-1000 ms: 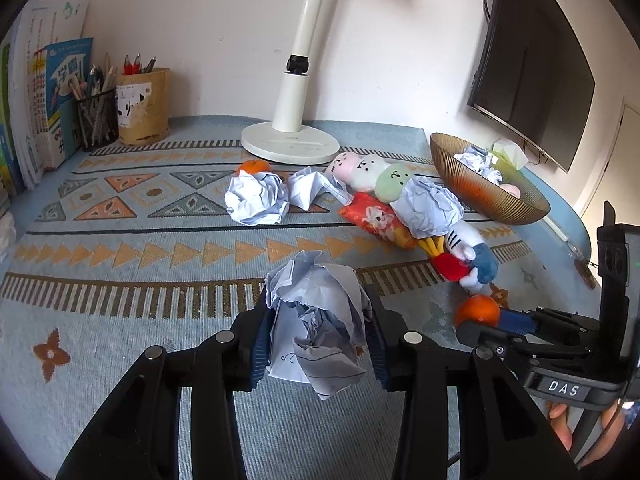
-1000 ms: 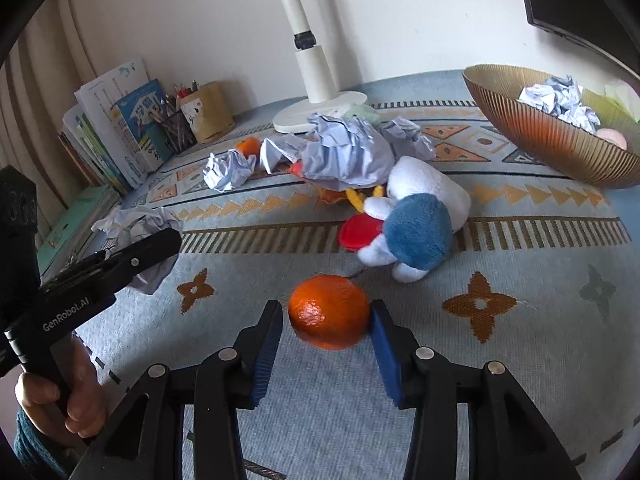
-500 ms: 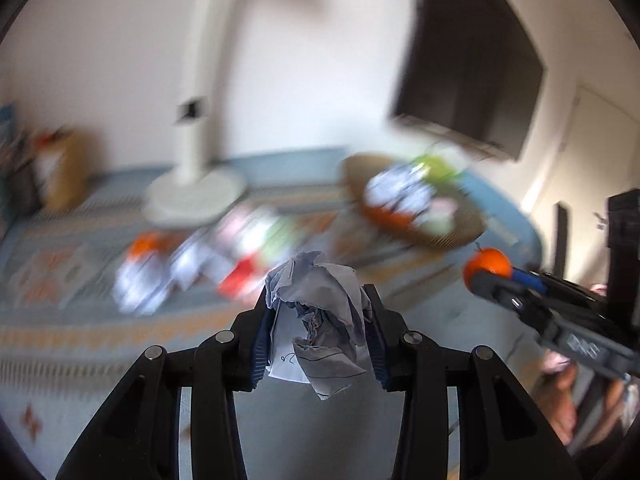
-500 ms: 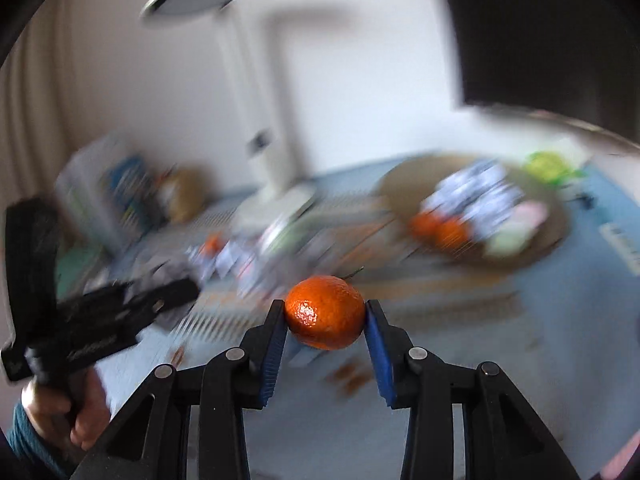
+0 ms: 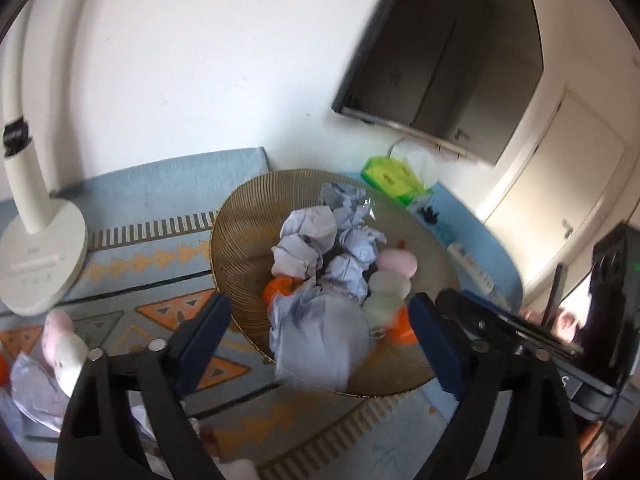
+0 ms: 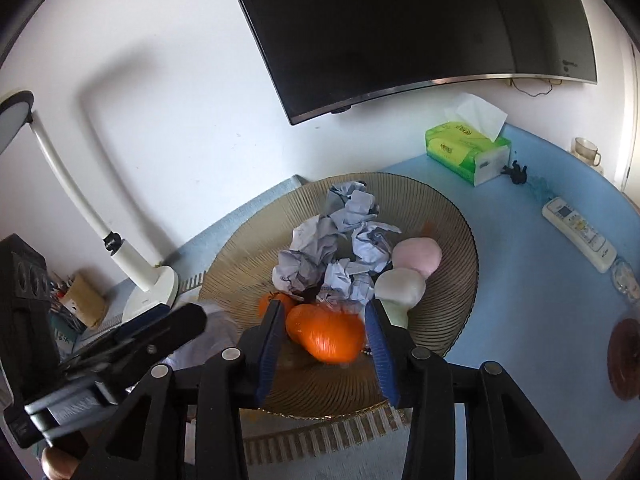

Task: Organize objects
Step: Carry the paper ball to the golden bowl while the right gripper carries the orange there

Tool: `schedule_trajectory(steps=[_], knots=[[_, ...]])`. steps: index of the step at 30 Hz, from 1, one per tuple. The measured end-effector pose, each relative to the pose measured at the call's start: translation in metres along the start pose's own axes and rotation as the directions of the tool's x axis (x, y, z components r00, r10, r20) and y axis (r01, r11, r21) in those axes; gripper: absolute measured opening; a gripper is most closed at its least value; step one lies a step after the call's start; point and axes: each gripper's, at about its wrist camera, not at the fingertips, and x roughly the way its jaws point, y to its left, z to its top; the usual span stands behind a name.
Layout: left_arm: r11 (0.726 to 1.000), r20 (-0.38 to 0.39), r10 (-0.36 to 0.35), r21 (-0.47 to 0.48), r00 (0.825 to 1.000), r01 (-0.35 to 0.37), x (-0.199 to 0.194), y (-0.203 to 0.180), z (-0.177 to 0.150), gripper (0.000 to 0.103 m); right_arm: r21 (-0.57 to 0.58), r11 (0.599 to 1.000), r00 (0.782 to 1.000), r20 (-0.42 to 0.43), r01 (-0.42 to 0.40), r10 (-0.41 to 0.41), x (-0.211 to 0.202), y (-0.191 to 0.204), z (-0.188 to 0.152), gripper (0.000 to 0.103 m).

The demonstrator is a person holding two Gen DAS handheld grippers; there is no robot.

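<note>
Here, over the ribbed golden bowl (image 5: 240, 236) at frame centre, both tools stand spread. The left hand-held gripper (image 5: 320, 340) gapes wide, a blurred crumpled paper ball (image 5: 316, 332) between its blue pads but touching neither. The right hand-held gripper (image 6: 324, 340) is likewise parted, a blurred orange (image 6: 326, 334) loose between its pads above the bowl's near side. Inside the bowl lie more paper wads (image 6: 320, 248), another orange (image 6: 270, 304) and pastel plush balls (image 6: 416, 258). A green tissue box (image 6: 466, 148) sits at upper right on the table (image 6: 520, 280).

wall tv (image 6: 404, 28), desk lamp (image 6: 132, 264), green tissue box (image 6: 466, 148), remote (image 6: 580, 232)
</note>
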Motion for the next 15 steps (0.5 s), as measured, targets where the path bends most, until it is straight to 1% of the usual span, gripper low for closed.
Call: schedule_trajectory(steps=[1,3,4,6,8,9,10,11,12,13,14,15], knots=[[1.0,-0.002,-0.003,-0.016,1.0,0.003,-0.003,0.003,0.0,0.092,0.002,1.0,1.0,0.007,0.003,-0.003,-0.003,-0.001,-0.001,0.041],[0.999,0.011,-0.017,-0.047,1.0,0.018,-0.027,0.011,-0.002,0.092,0.002,1.0,1.0,0.026,-0.014,0.014,-0.012,-0.001,-0.005,0.042],[0.998,0.03,-0.019,-0.052,0.999,0.021,-0.038,0.013,-0.001,0.092,0.0,1.0,0.999,0.032,-0.022,0.021,-0.016,0.002,-0.007,0.042],[0.998,0.086,-0.002,-0.057,0.996,0.007,-0.079,0.021,-0.01,0.092,-0.016,0.999,0.998,0.046,-0.051,0.052,-0.028,0.014,-0.013,0.042],[0.998,0.14,0.023,-0.062,0.99,-0.015,-0.12,0.028,-0.023,0.093,-0.051,0.993,0.993,0.049,-0.103,0.105,-0.044,0.036,-0.024,0.042],[0.998,0.165,0.039,-0.064,0.986,-0.029,-0.14,0.033,-0.031,0.098,-0.07,0.989,0.99,0.048,-0.13,0.134,-0.05,0.047,-0.029,0.042],[0.997,0.183,0.056,-0.067,0.982,-0.044,-0.156,0.036,-0.037,0.102,-0.107,0.978,0.982,0.043,-0.177,0.182,-0.058,0.065,-0.038,0.043],[0.995,0.217,0.082,-0.075,0.973,-0.068,-0.181,0.044,-0.05,0.102,-0.129,0.97,0.976,0.037,-0.207,0.213,-0.064,0.077,-0.044,0.044],[0.993,0.233,0.103,-0.086,0.967,-0.086,-0.192,0.049,-0.057,0.102,-0.164,0.954,0.966,0.026,-0.25,0.257,-0.069,0.094,-0.055,0.045],[0.986,0.25,0.153,-0.109,0.956,-0.13,-0.211,0.06,-0.071,0.102,-0.197,0.938,0.956,0.015,-0.285,0.293,-0.073,0.108,-0.065,0.046],[0.978,0.253,0.192,-0.127,0.948,-0.164,-0.22,0.069,-0.082,0.102,-0.219,0.926,0.948,0.011,-0.307,0.317,-0.075,0.118,-0.074,0.047],[0.961,0.253,0.261,-0.162,0.932,-0.225,-0.232,0.085,-0.101,0.102,-0.239,0.915,0.942,0.01,-0.324,0.336,-0.076,0.128,-0.084,0.049]])
